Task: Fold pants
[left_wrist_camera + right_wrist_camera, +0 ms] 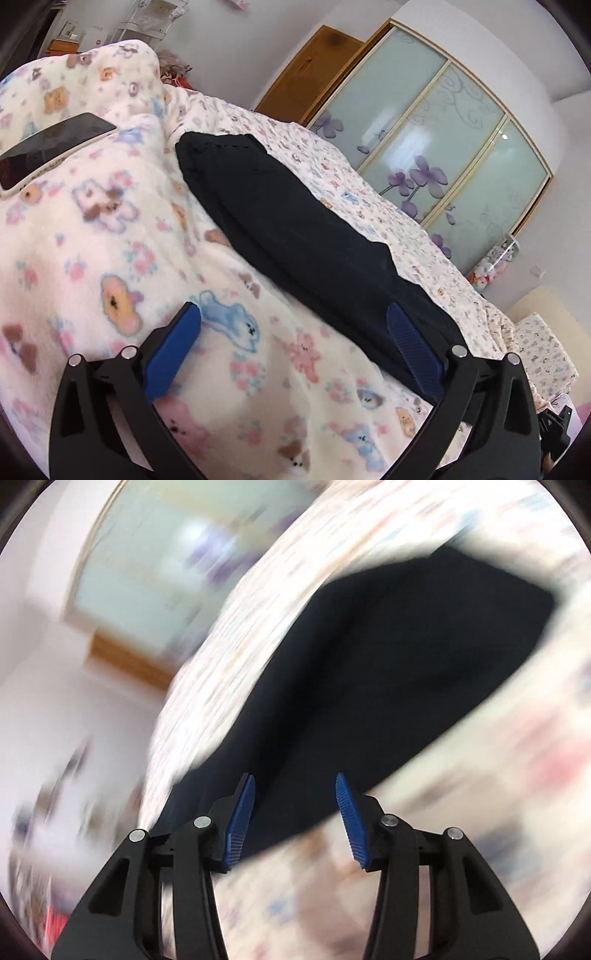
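Observation:
Dark navy pants [295,225] lie folded lengthwise in a long strip on the bed, between a fleece blanket and the printed sheet. My left gripper [295,314] is open wide above the blanket, its right finger [410,350] over the near end of the pants. In the right wrist view, which is motion-blurred, the pants [388,672] fill the middle. My right gripper [295,779] is open and empty, just above their near edge.
A phone [51,147] lies on the bear-print fleece blanket [110,258] at the left. The floral bed sheet [406,221] runs to the bed's right edge. A sliding-door wardrobe [443,147] stands beyond the bed. A pillow [543,354] lies at the right.

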The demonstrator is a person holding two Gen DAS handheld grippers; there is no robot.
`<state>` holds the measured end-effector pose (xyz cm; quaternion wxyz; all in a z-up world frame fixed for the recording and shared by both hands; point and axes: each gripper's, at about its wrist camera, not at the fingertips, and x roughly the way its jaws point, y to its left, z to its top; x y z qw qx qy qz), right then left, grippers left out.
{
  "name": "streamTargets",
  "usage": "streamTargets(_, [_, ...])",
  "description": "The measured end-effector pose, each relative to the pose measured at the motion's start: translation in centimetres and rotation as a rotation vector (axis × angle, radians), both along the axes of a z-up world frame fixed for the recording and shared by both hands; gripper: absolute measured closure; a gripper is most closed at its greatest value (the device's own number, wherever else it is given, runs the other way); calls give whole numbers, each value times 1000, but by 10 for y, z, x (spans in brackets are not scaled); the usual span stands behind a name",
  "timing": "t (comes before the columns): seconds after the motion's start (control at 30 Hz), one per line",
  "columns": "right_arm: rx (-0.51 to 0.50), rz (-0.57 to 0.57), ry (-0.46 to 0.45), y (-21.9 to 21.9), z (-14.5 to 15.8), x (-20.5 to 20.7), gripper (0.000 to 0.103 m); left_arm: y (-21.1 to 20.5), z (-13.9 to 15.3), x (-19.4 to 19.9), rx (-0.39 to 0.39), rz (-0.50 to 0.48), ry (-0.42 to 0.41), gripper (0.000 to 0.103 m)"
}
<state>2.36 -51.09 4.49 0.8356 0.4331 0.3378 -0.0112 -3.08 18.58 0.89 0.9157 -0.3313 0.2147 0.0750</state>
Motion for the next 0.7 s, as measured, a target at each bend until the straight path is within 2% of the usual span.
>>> streamTargets(0.07, [-82,-144,35,-38,8,-7,54,1,-3,2,-16,13,11,2])
streamTargets(0.13, [-121,-196,73,-58,8,-6,54,-2,-3,6,7,11,28,2])
streamTargets(0.2, [-114,-183,128,-66,-2,3,55,-6,-2,7,37,3,36,2])
streamTargets(0.3, [-155,-189,174,-65,-14,17,56,-8,-3,6,58,-2,42,2])
streamTargets(0.37, [-177,-171,190,-63,-20,23,61,-8,-3,6,56,-4,44,2])
streamTargets(0.43, [-231,-148,212,-53,-21,32,75,-7,-4,5,55,-4,43,2])
streamTargets(0.47, [-276,-140,224,-46,-18,33,77,-7,-4,5,54,-5,42,2])
streamTargets(0.53, [-309,-137,201,-43,-10,30,84,-7,-4,5,58,-3,45,2])
streamTargets(0.63, [-339,-146,146,-45,3,18,87,-7,-5,4,68,-1,51,2])
streamTargets(0.7, [-390,-181,103,-51,21,15,88,-6,-6,4,69,-1,52,2])
